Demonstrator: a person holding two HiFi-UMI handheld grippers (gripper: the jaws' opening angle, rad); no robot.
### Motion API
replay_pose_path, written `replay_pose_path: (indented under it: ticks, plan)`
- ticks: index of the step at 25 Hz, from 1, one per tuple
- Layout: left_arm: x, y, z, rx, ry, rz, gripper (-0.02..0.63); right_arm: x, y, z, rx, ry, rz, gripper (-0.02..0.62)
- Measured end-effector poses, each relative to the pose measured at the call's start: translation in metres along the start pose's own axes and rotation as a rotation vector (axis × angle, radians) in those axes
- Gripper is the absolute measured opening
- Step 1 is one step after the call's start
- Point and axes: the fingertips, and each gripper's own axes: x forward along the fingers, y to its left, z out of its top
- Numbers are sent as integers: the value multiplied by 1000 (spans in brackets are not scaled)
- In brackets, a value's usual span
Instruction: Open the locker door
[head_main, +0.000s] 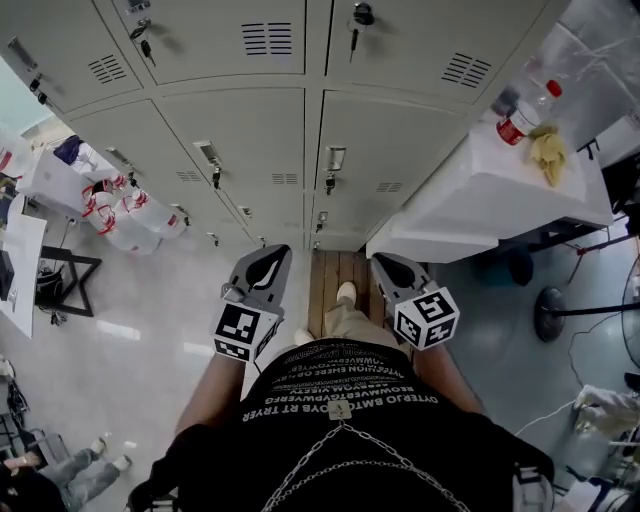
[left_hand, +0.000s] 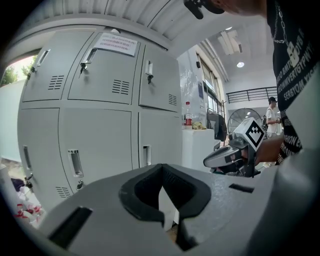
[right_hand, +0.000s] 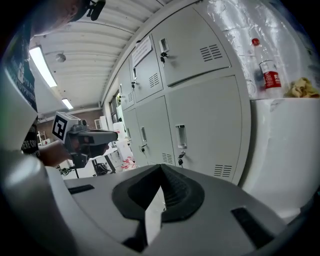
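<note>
Grey locker door (head_main: 400, 150) closed: approach stage, by judgement. Left gripper (head_main: 268, 256) and right gripper (head_main: 386, 263), short of it, pressed together and empty; next, reach its handle (head_main: 335, 158).

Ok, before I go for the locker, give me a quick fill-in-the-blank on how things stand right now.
1. The left gripper and right gripper both have their jaws ____, with nothing between them.
2. Every locker door in view is ____.
3. The bottle on the counter has a ____ cap.

Missing words: shut; closed; red.
</note>
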Motion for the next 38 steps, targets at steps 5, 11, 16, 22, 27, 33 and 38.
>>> replay_pose_path:
  ticks: [5,11,16,22,27,33,38]
  plan:
    - [25,32,20,-13,-19,70,0,47,-26,35,-43,-14,69,-5]
    - [46,60,34,-16,-22,140,0,98,-38,70,-108,-22,150,-5]
    - [55,71,30,-39,-9,187,0,129,-44,84,-148,-16,175,-5]
    - [49,93,21,-72,8,268,0,155,-47,96,-146,-38,227,52]
    - [44,102,14,-93,22,312,0,176,-50,96,-126,-19,221,107]
    - [35,103,8,-101,38,337,0,196,-55,93,-75,5,180,120]
    - [24,102,3,-105,48,346,0,208,-60,94,-17,0,127,144]
